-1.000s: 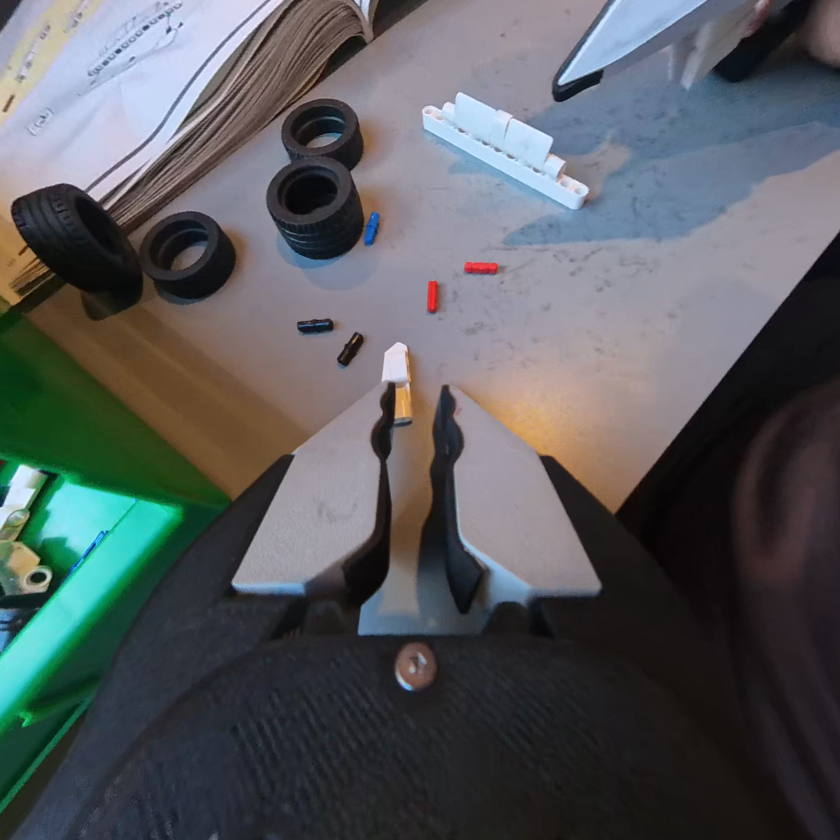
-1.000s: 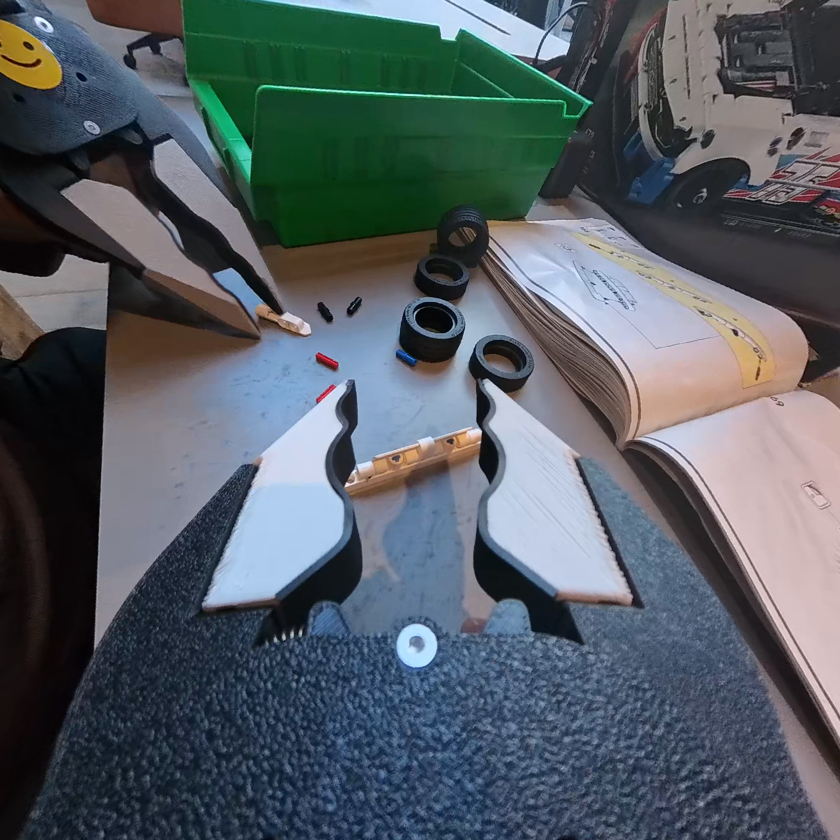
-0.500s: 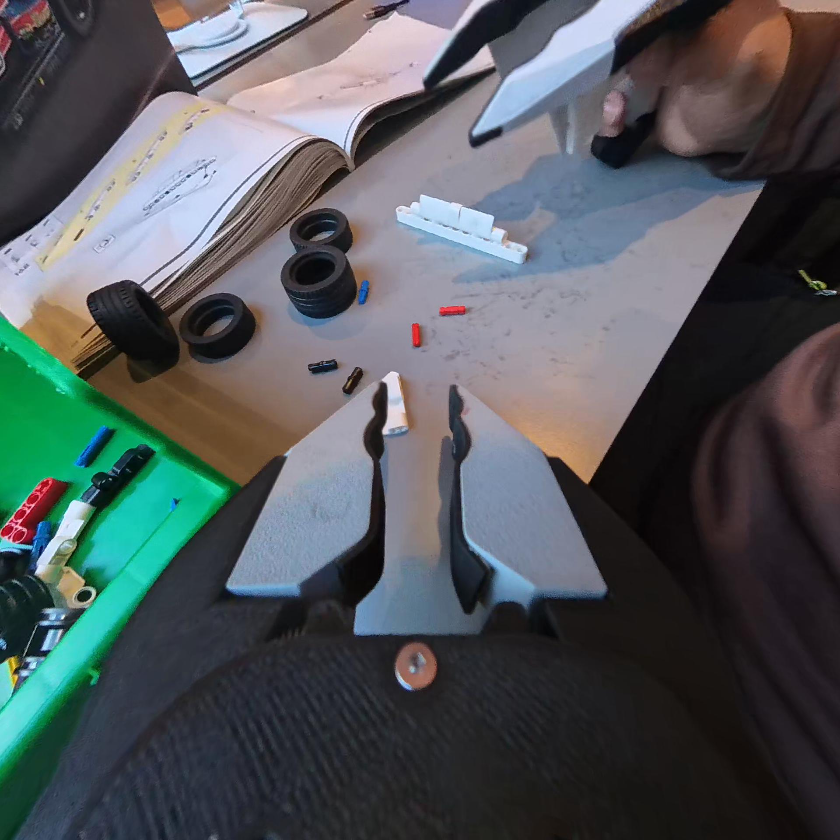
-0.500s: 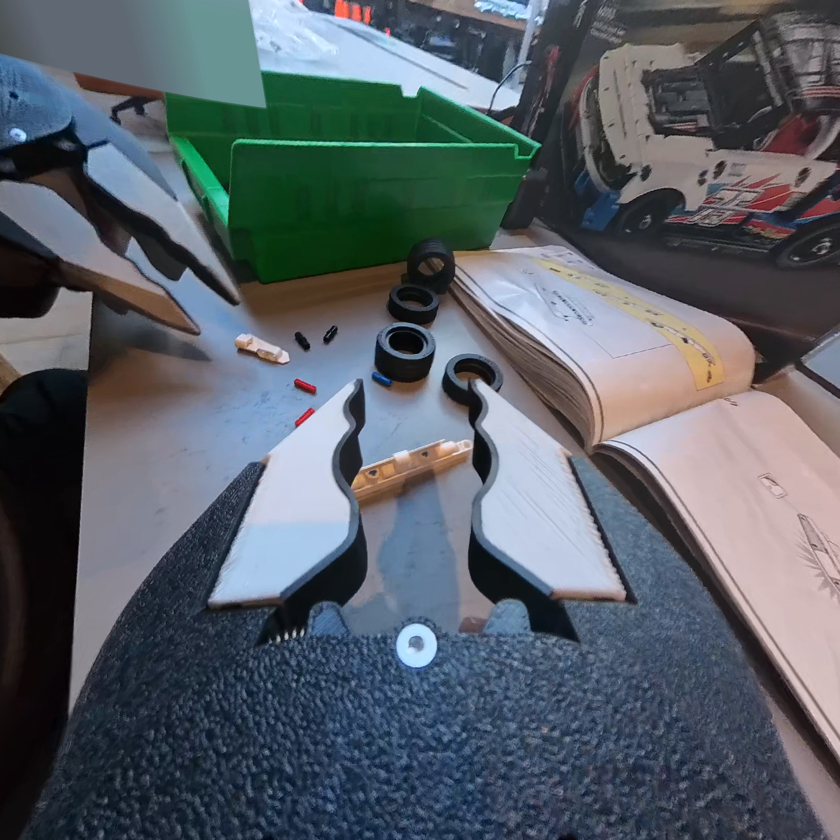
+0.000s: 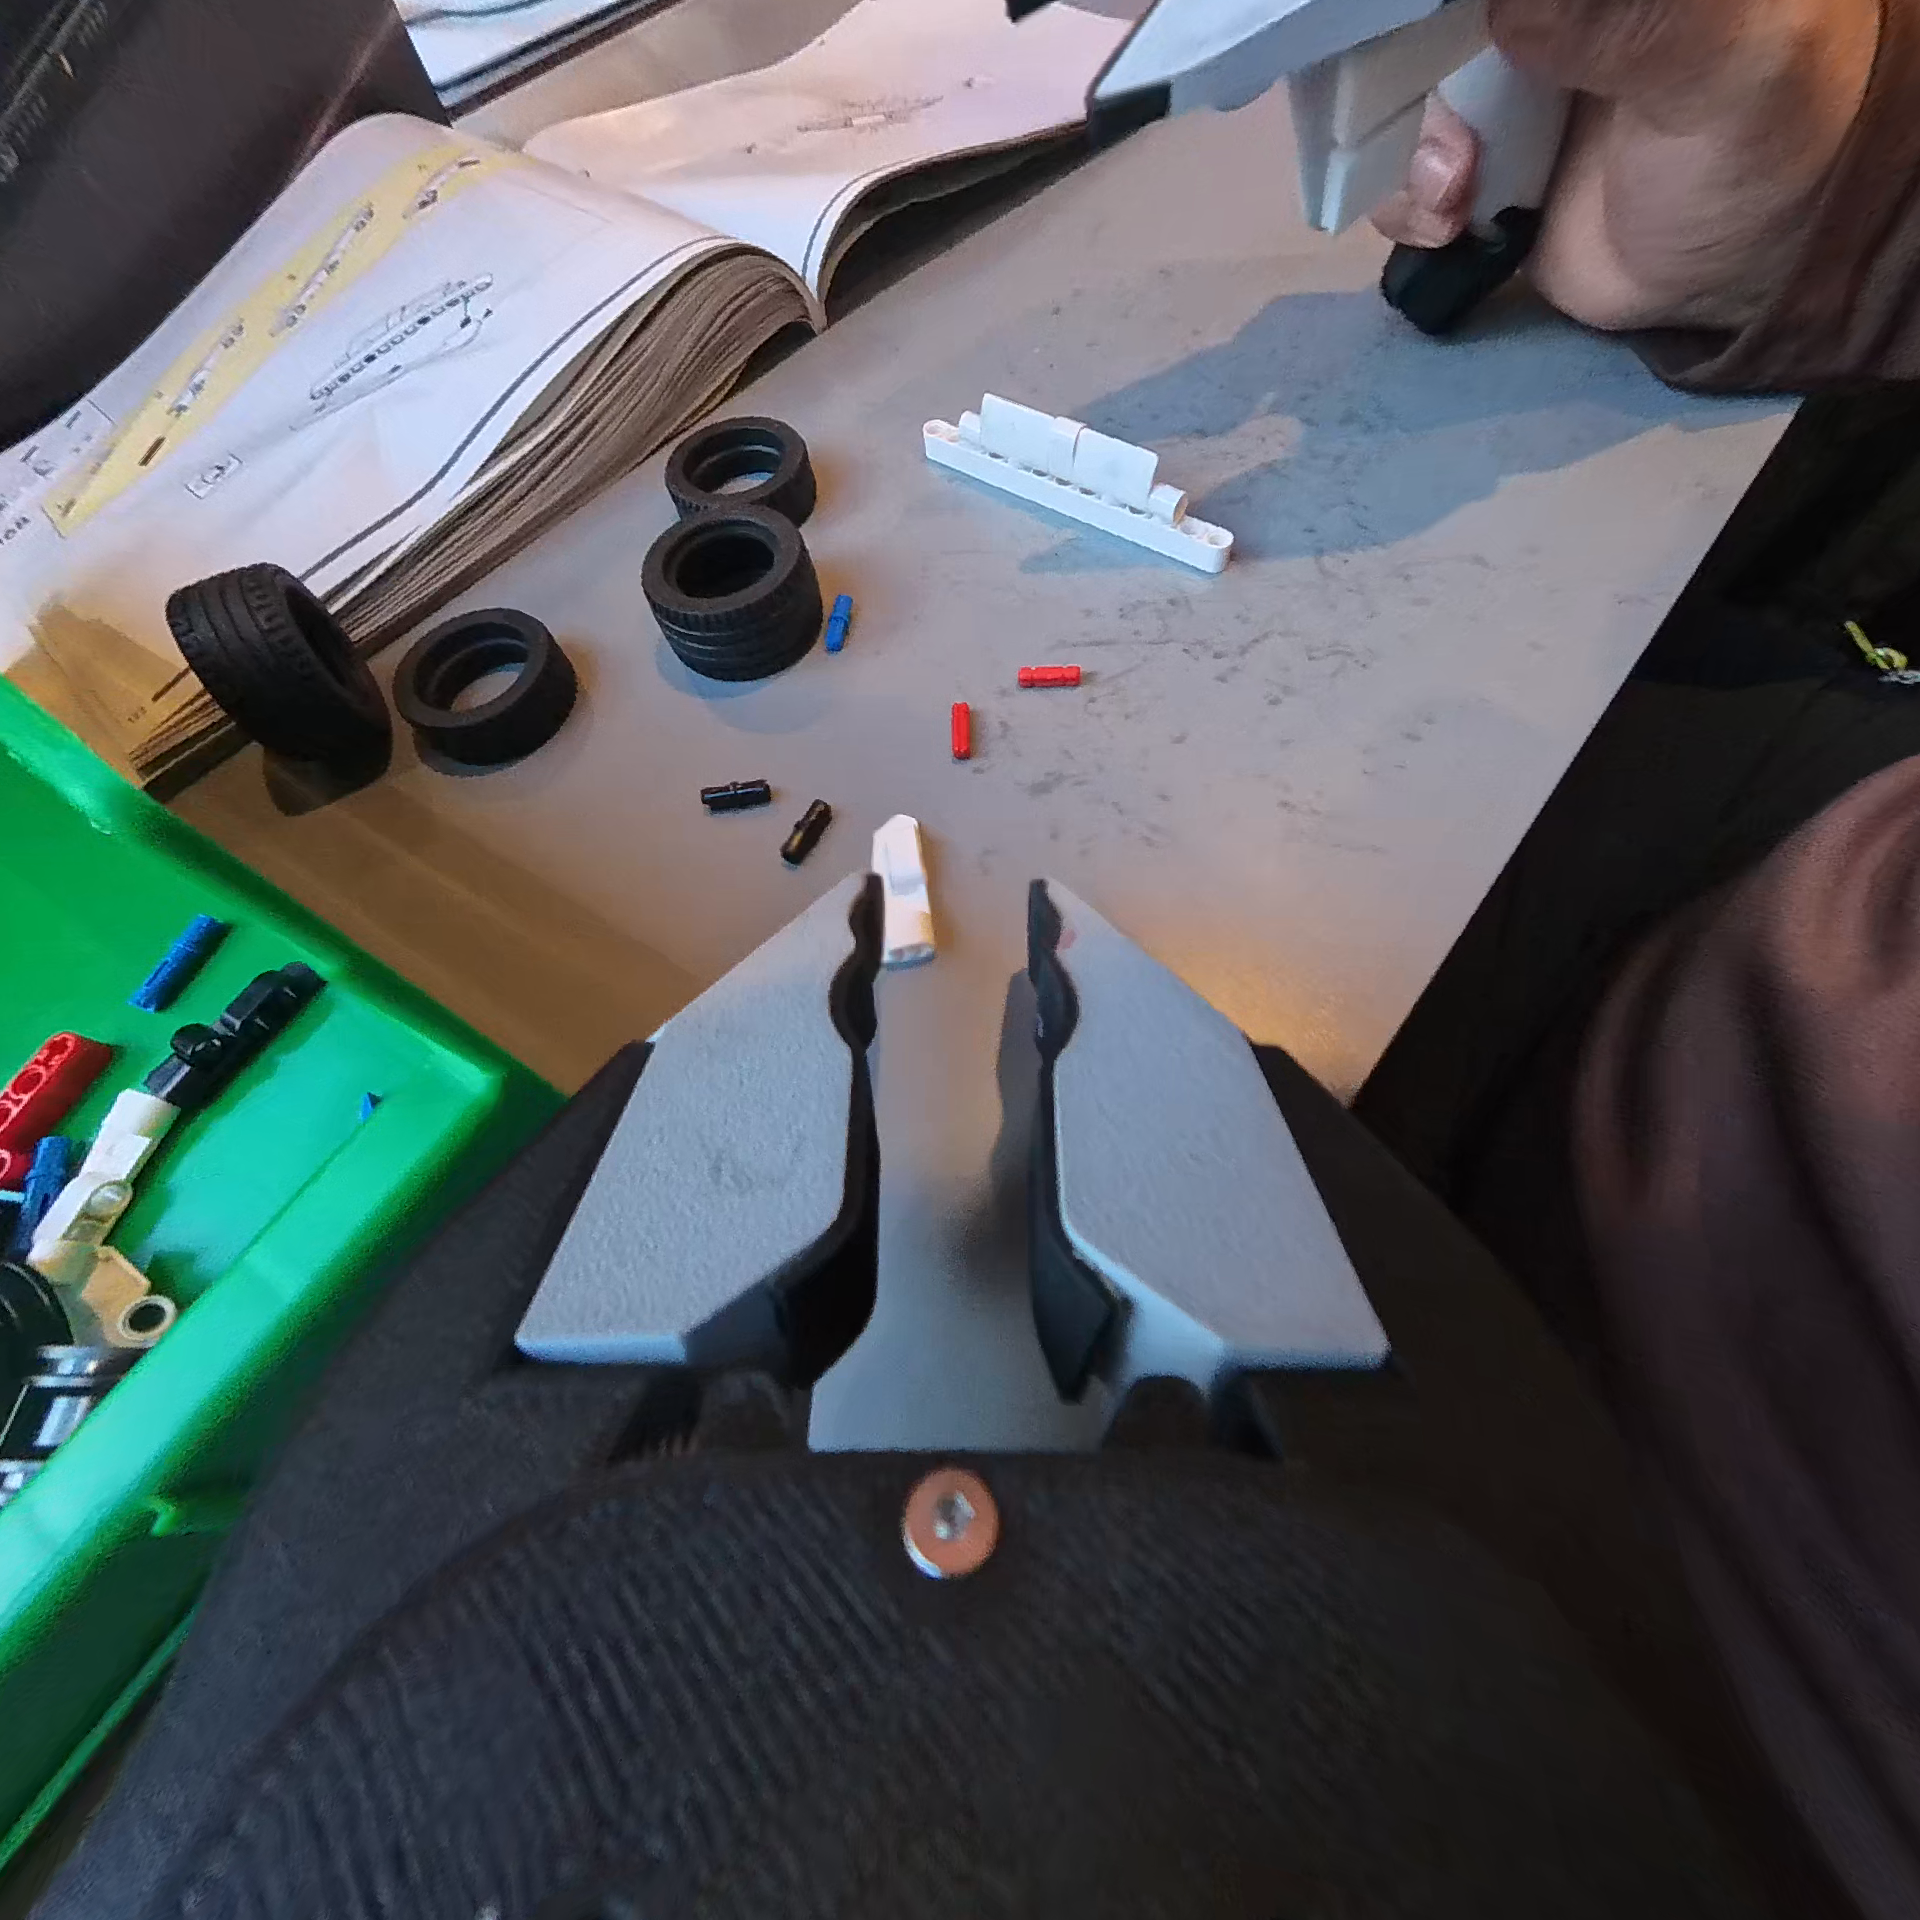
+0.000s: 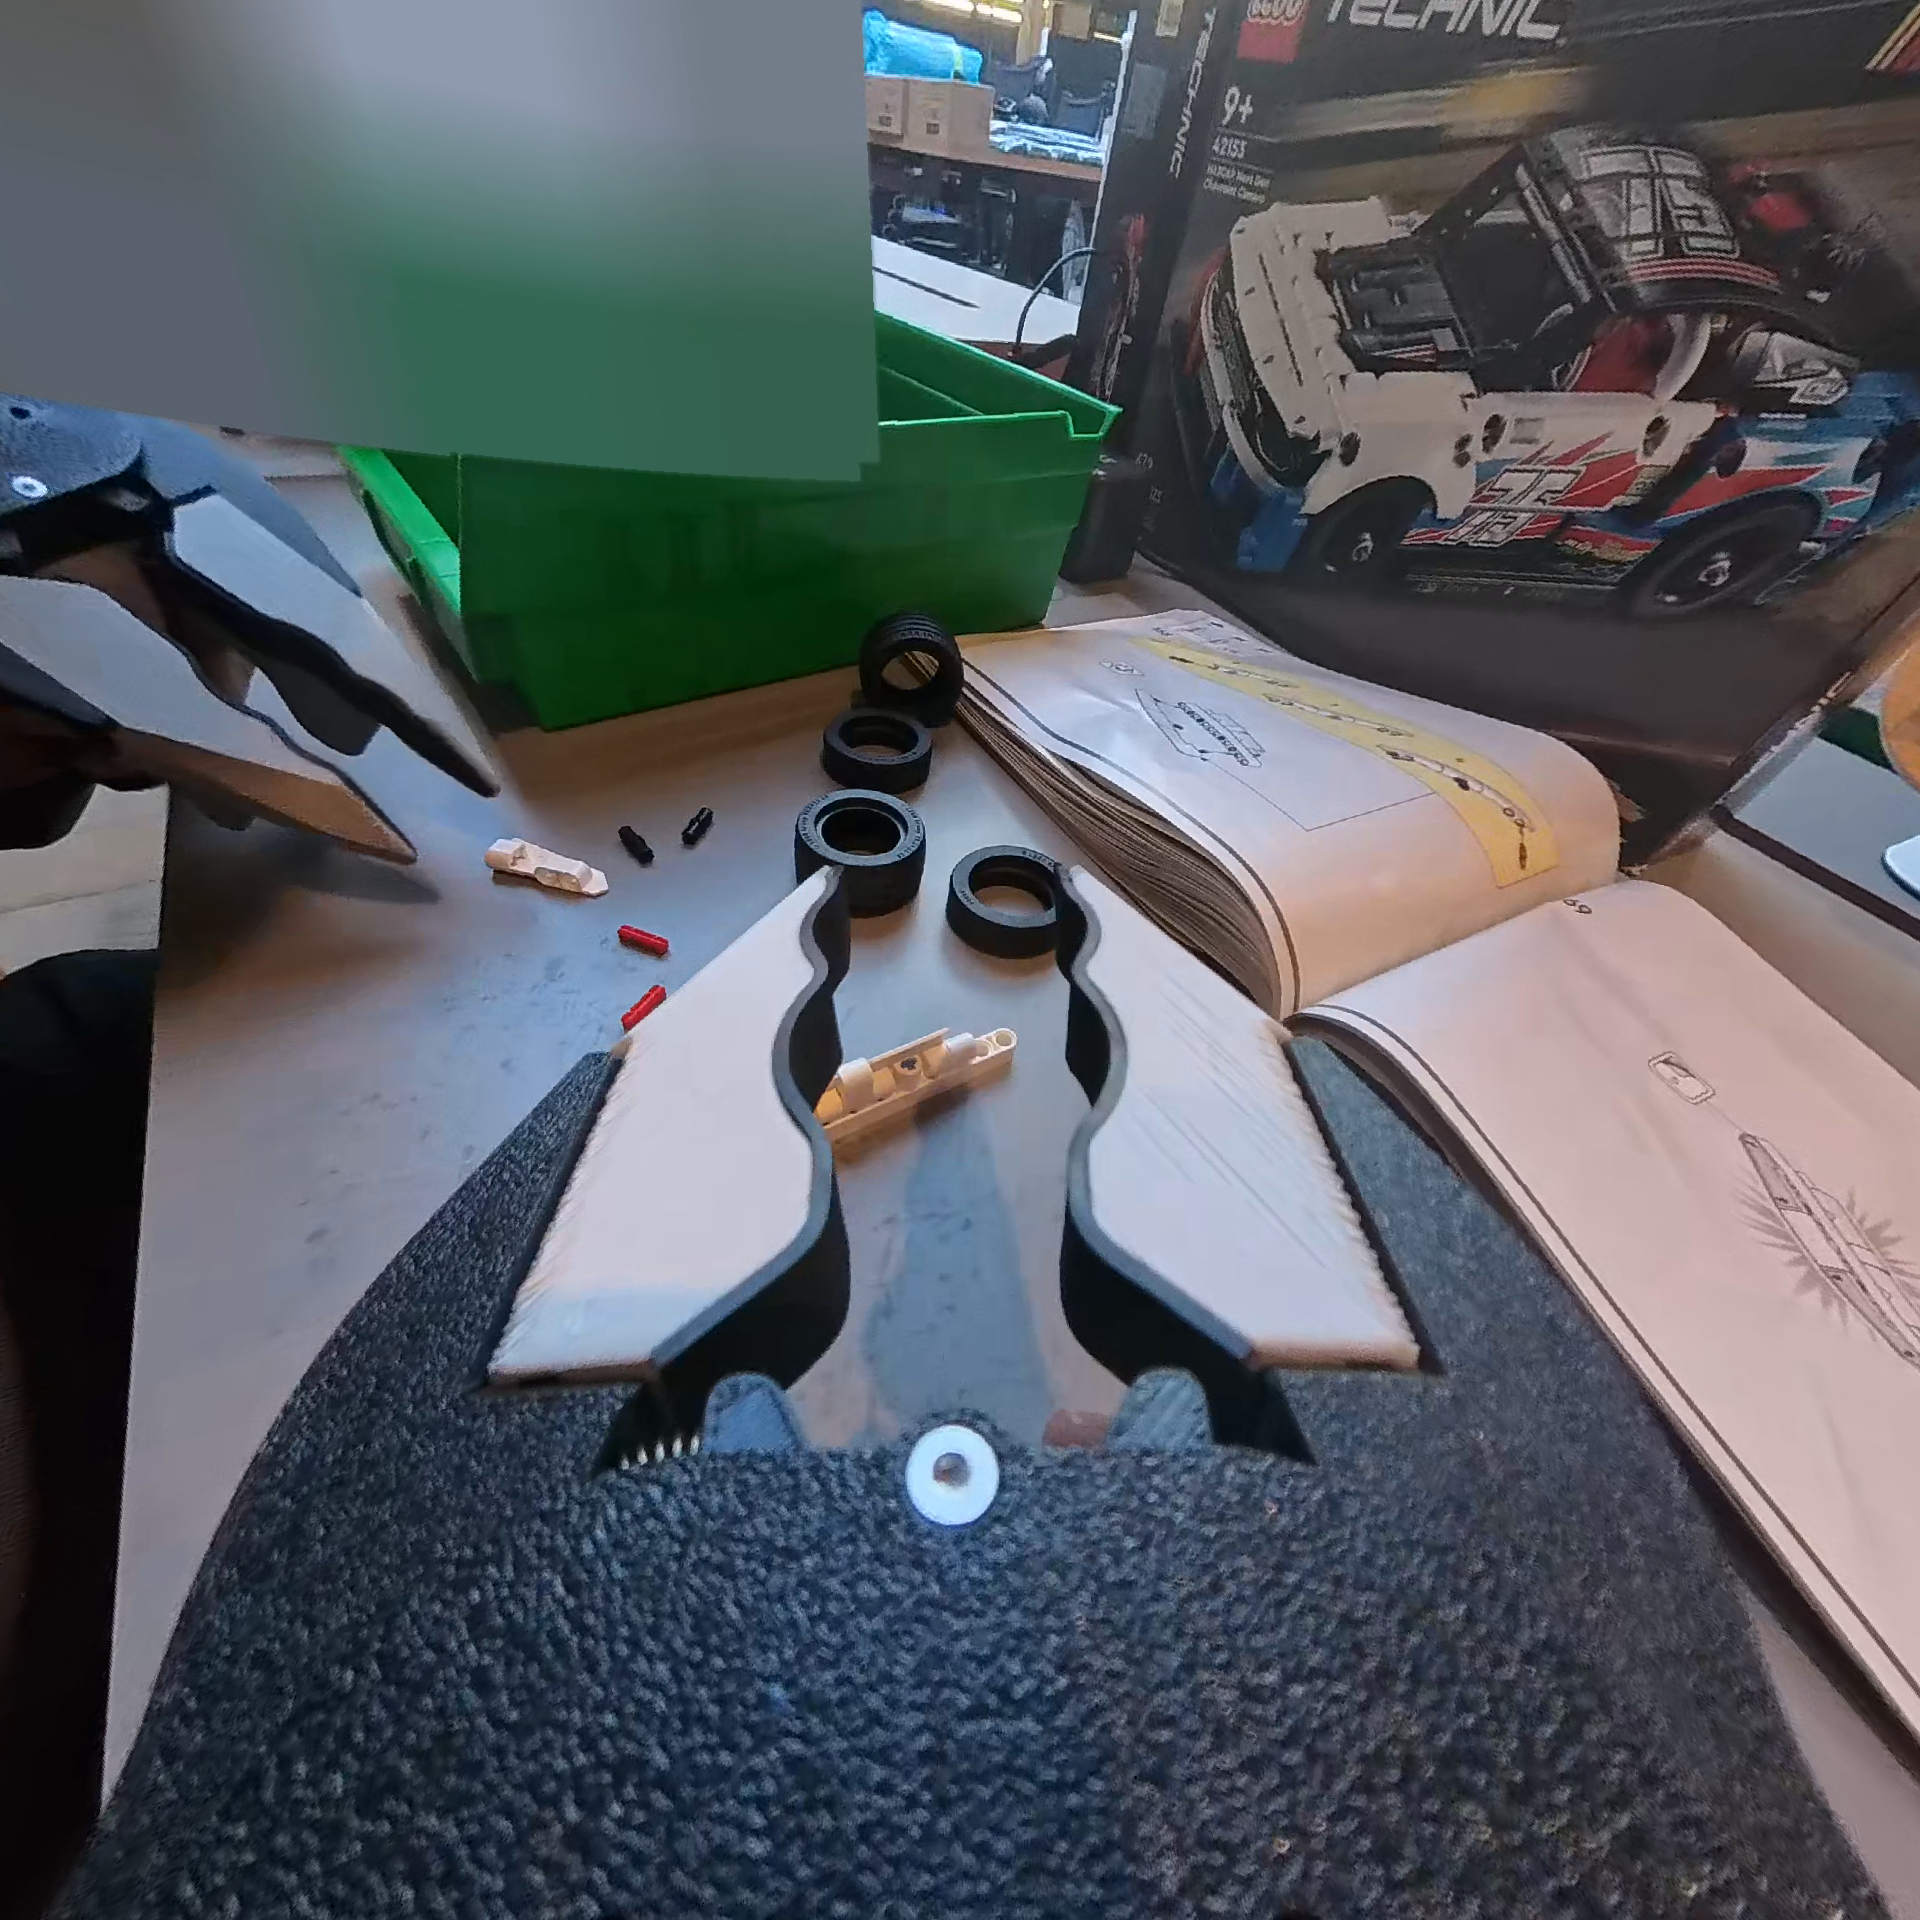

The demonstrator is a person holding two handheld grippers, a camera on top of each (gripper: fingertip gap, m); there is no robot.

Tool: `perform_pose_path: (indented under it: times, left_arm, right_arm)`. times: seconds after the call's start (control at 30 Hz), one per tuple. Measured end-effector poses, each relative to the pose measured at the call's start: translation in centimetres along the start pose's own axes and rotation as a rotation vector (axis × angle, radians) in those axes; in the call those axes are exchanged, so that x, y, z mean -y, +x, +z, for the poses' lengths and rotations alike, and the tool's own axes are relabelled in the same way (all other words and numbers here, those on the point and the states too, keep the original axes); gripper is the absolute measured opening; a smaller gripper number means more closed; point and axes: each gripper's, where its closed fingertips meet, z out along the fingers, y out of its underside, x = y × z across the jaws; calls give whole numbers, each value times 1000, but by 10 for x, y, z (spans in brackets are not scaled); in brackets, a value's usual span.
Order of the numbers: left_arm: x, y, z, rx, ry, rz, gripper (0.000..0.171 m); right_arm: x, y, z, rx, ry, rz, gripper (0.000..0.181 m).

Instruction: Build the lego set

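My left gripper (image 5: 951, 888) is open and empty, held above the grey table. A small white piece (image 5: 902, 894) lies on the table just ahead of its left fingertip, apart from it; it also shows in the right wrist view (image 6: 545, 868). My right gripper (image 6: 951, 878) is open and empty. A white beam assembly (image 6: 914, 1075) lies on the table below the gap between its fingers, and it shows in the left wrist view too (image 5: 1075, 483). Each gripper shows in the other's view: the right one (image 5: 1195, 52) and the left one (image 6: 312, 748).
Several black tyres (image 5: 732, 592) (image 6: 860, 852) sit by the open instruction book (image 5: 416, 312) (image 6: 1299, 790). Red pins (image 5: 961, 729), black pins (image 5: 736, 796) and a blue pin (image 5: 838, 623) lie loose. A green parts bin (image 5: 447, 1081) (image 6: 769, 592) and the set's box (image 6: 1507, 364) stand nearby. About 15 cm separates my left fingertips from my right.
Both grippers have risen and pulled back from the table. My left gripper has opened wider, and the small white piece stays on the table.
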Motion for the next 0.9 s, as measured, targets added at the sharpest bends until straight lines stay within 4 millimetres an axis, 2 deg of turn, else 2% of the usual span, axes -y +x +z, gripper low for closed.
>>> perform_pose_path:
  times: [0.17,0.23,0.3,0.4,0.5,0.53,0.6,0.67,0.73,0.83,0.9]
  left_arm:
    - [6,4,-6,31,46,60,21]
    - [14,5,-16,31,80,59,21]
    - [18,-5,-31,81,85,68,22]
    - [22,-35,-68,201,83,73,21]
    - [21,-86,-113,390,10,88,18]
    - [15,-107,-126,453,-47,70,14]
    - [1,-138,-144,497,-176,25,14]
    - [-7,-156,-150,492,-239,-12,14]
    - [-16,-166,-149,473,-293,-42,13]
    - [-33,-165,-135,348,-400,-55,0]
    - [-42,-167,-128,270,-479,-40,0]
  right_arm:
    - [-1,0,0,11,-2,15,39]
    - [-2,1,-1,7,-3,17,40]
    - [-2,2,-1,-1,-5,17,40]
    - [-3,5,-3,-23,-8,7,40]
    - [-5,7,-1,-39,-19,-6,39]
    - [-6,7,0,-41,-25,-10,40]
    - [-7,8,1,-47,-36,-18,39]
    - [-8,9,2,-56,-44,-23,39]
    - [-8,10,2,-65,-45,-24,39]
    - [-9,15,2,-86,-47,-15,39]
    - [-10,18,3,-95,-52,-3,39]
